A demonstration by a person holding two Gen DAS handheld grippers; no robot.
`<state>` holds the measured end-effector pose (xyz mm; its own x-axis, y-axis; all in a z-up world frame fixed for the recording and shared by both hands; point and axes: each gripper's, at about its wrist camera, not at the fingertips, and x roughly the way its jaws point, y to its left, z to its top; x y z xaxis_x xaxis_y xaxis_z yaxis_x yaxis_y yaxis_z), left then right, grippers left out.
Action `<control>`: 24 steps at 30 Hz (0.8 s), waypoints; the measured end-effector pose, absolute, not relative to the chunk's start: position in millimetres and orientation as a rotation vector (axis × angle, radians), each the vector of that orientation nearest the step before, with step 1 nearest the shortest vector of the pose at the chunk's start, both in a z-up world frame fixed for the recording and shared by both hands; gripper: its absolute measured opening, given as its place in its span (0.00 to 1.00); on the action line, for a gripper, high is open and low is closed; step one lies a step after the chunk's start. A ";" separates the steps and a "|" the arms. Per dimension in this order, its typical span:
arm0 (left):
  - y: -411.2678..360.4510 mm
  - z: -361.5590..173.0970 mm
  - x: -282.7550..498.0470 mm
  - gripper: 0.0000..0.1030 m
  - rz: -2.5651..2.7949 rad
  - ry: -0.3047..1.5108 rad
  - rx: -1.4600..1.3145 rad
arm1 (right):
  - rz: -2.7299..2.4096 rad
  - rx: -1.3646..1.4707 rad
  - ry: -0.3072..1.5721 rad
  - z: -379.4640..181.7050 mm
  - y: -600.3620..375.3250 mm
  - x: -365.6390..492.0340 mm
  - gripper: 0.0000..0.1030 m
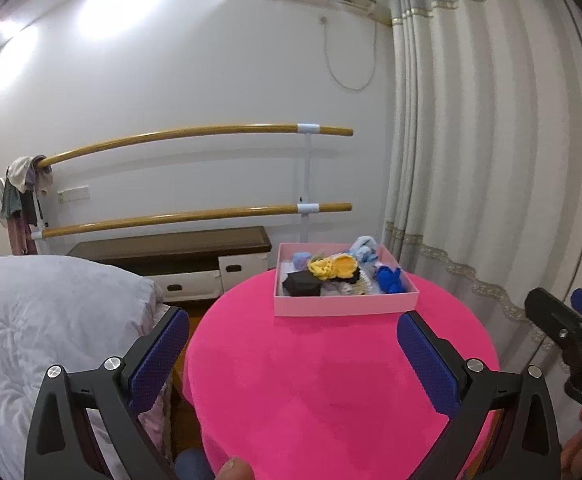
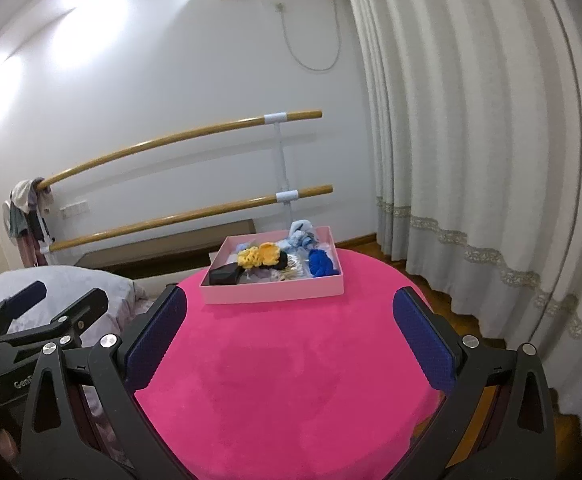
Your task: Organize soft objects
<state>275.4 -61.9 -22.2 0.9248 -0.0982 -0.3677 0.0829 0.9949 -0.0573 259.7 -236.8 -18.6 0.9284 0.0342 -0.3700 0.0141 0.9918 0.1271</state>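
Evidently both tools hang back over the near edge of the pink table (image 1: 331, 380), the left tool (image 1: 293, 344) and right tool (image 2: 289, 320) each spread wide and empty. All the soft objects (image 2: 275, 262) lie heaped inside the pink box (image 2: 271, 294) at the far side, which fits either sorting finished or sorting ahead.

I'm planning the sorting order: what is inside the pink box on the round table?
The shallow pink cardboard box holds a yellow knitted piece, black folded item, royal-blue fabric and pale-blue fabrics. Anything beneath them is covered.
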 end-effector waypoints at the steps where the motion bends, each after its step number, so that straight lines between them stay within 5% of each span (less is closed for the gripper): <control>1: -61.0 -22.9 272.3 1.00 -0.098 0.376 -0.046 | 0.008 0.124 0.379 -18.8 -236.4 258.4 1.00; 24: -71.8 -32.0 256.4 1.00 -0.056 0.310 -0.031 | 0.018 0.129 0.383 -23.4 -240.8 251.7 1.00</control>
